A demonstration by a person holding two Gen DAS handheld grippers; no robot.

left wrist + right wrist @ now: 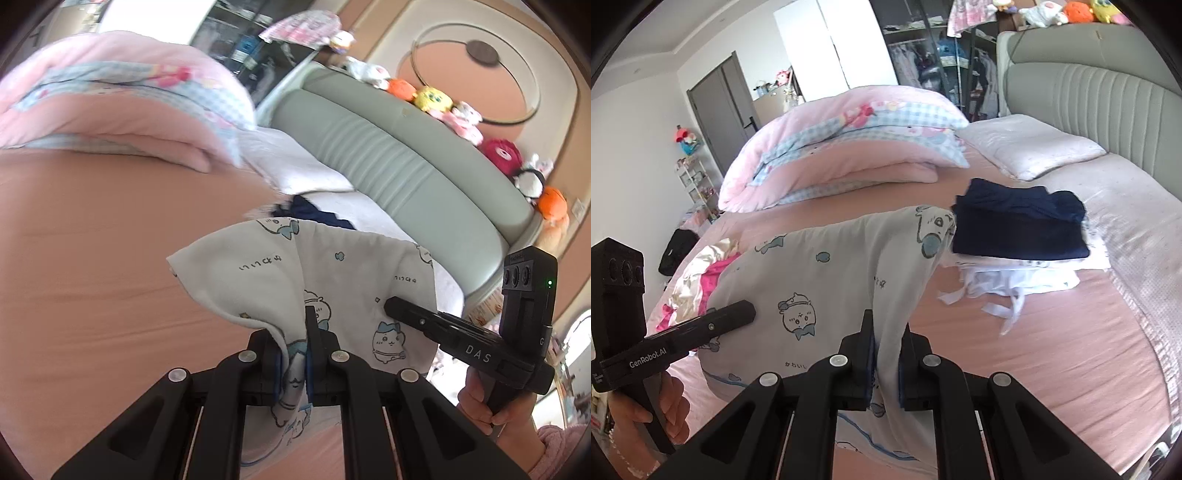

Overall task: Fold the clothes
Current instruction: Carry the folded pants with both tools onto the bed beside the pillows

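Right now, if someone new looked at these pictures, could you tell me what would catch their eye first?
First, the white cartoon-print garment held up over the pink bed, pinched by both the left gripper and the right gripper. Behind it lies a big folded pink quilt, and to the right a stack of folded clothes with a dark blue piece on top. A row of plush toys lines the grey-green headboard.

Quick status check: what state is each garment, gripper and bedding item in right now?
Left gripper: shut on the printed garment.
Right gripper: shut on the same garment.
Printed garment: lifted, draped, unfolded.
Navy garment: folded, on top of the white stack.
Pink duvet: folded, on the bed.
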